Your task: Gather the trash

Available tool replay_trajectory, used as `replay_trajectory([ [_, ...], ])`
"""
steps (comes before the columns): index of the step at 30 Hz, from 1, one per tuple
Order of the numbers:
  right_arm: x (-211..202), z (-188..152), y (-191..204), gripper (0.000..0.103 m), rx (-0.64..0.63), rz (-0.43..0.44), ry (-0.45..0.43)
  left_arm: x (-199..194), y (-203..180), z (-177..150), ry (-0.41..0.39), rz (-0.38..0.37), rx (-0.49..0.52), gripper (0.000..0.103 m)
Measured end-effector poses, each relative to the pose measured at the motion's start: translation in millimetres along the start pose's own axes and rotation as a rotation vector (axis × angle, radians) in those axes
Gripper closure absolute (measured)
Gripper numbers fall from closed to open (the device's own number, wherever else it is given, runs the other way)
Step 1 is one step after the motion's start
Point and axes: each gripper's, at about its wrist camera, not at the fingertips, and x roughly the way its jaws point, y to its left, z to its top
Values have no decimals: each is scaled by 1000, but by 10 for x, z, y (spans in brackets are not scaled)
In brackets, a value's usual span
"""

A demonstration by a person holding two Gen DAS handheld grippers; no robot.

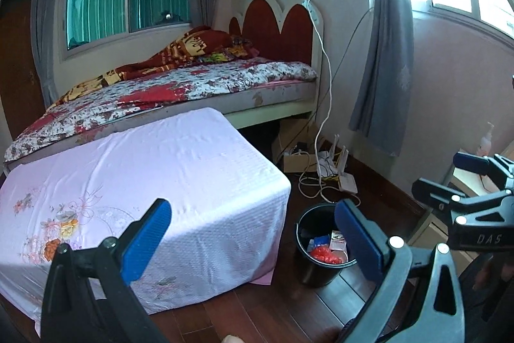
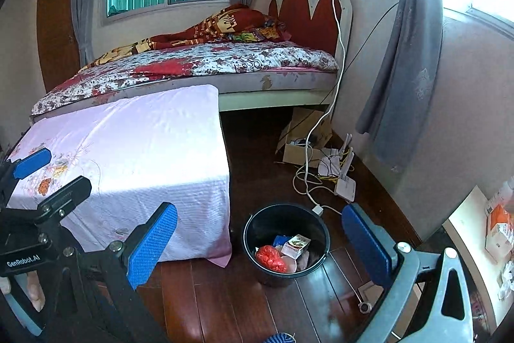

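I hold both the left gripper (image 1: 253, 243) and right gripper (image 2: 260, 246) raised, blue pads spread and empty, above the round black plastic bucket (image 2: 257, 222) of trash.

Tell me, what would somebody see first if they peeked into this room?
Probably the black bucket on the dark wood floor, already holding trash: a crumpled red bag and a small box. Just left of it stands a low table under a pale pink flowered cloth, with the bed behind. Both the left gripper and right gripper are open and hold nothing.
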Motion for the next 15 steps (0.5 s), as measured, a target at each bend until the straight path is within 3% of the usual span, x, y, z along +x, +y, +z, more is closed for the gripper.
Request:
replay_trajectory([
  [15, 12, -29, -82, 0, 4, -3, 8, 15, -7, -16, 10, 4, 3, 1],
])
